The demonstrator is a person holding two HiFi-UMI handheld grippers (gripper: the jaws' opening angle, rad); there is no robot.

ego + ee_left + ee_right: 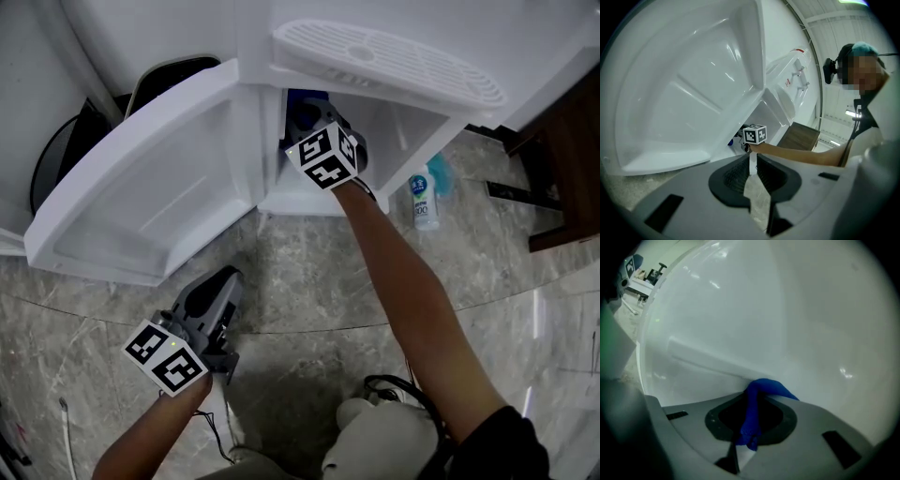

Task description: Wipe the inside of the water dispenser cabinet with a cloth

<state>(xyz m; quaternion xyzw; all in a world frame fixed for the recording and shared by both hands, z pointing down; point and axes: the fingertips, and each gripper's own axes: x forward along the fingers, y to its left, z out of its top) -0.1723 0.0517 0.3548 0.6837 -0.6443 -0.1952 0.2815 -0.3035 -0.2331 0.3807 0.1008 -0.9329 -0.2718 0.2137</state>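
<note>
- Cloth [771, 387], pinched in right gripper [751, 420], could slip out if dragged hard along the cabinet [740, 310] wall.
- Left gripper [752, 171], nearly closed and empty, idles.

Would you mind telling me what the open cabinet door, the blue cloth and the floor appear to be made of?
The cabinet door: white moulded plastic, glossy, judging by its soft highlights and rounded recesses. The blue cloth: soft matte fabric, possibly microfibre; it bunches into folds. The floor: polished grey stone or stone-look tile, with veining and thin joint lines.
</note>
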